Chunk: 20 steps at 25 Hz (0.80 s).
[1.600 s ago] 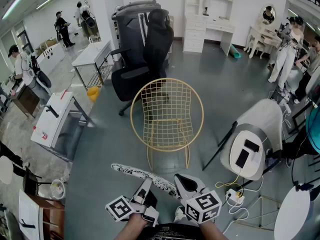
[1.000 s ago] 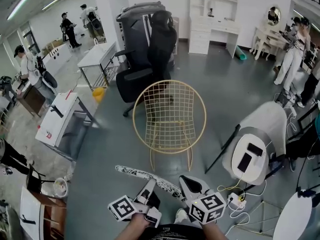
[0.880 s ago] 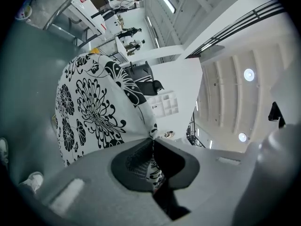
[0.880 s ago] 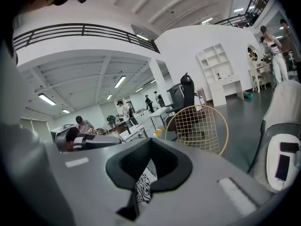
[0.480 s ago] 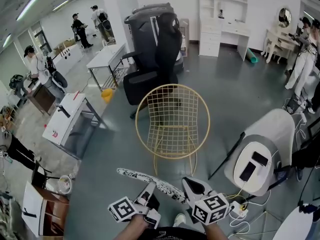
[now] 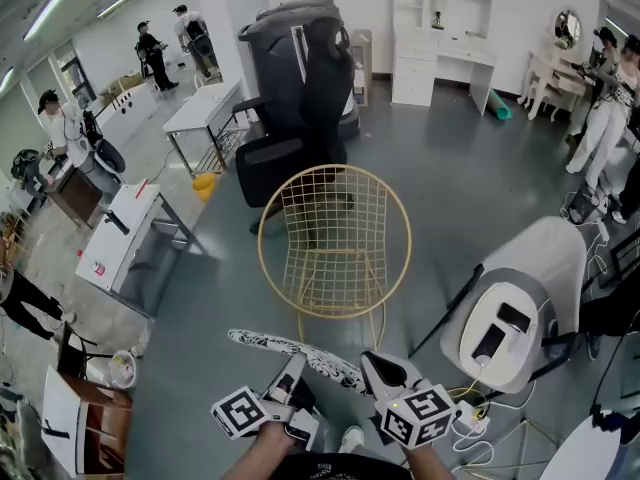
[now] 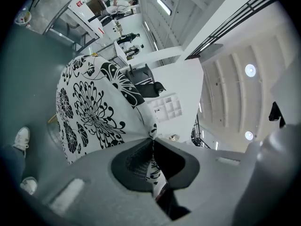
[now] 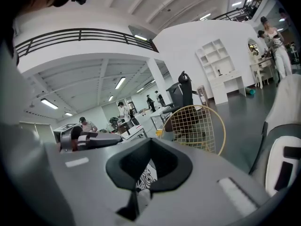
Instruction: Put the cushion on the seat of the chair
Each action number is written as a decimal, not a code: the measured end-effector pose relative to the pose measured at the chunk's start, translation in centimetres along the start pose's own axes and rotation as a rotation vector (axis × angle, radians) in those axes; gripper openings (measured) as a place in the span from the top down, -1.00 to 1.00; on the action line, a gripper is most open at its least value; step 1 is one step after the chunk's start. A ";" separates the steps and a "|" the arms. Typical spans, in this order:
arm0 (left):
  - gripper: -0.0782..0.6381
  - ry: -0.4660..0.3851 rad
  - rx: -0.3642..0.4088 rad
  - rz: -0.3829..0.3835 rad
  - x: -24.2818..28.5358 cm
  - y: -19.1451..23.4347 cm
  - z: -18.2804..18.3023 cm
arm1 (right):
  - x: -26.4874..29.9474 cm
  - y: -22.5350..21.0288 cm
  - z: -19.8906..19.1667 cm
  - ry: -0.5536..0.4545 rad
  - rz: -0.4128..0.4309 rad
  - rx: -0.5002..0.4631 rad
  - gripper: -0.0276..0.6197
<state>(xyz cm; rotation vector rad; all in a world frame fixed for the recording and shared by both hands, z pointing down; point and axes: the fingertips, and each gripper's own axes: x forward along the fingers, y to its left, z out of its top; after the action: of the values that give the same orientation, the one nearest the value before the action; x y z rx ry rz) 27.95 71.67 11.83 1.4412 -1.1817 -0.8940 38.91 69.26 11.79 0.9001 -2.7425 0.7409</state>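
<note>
Left gripper (image 6: 296,362) is clenched on the near edge of the cushion (image 6: 275,347). In the left gripper view the floral fabric (image 7: 94,107) is pinched right between its jaws (image 7: 151,142) and fans out beyond them. Right gripper (image 6: 372,364) is also clamped on that near edge, further to the right. In its own view a strip of the print (image 8: 146,178) sits in the closed jaw gap (image 8: 149,145). The cushion hangs off the floor, roughly flat, with most of it reaching left past the left gripper. The gold wire chair (image 6: 260,240) stands on the grey floor (image 6: 460,168) ahead of both grippers, apart from the cushion. The cushion is not on the seat yet. The chair is dead ahead in the right gripper view (image 8: 195,126).
</note>
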 end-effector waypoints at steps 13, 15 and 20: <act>0.74 0.044 -0.099 -0.011 5.7 3.6 4.2 | 6.6 -2.7 2.7 0.038 -0.107 -0.007 0.91; 0.74 0.059 -0.094 0.006 6.2 4.5 4.8 | 7.9 -2.7 3.3 0.042 -0.117 -0.010 0.91; 0.74 0.076 -0.156 -0.014 8.3 5.3 6.7 | 11.1 -2.7 4.7 0.042 -0.147 -0.015 0.91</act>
<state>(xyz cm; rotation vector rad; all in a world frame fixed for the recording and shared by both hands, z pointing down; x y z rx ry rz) 22.50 61.97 16.19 1.3468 -1.0243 -0.9133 31.58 59.29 12.13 1.0576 -2.6083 0.7023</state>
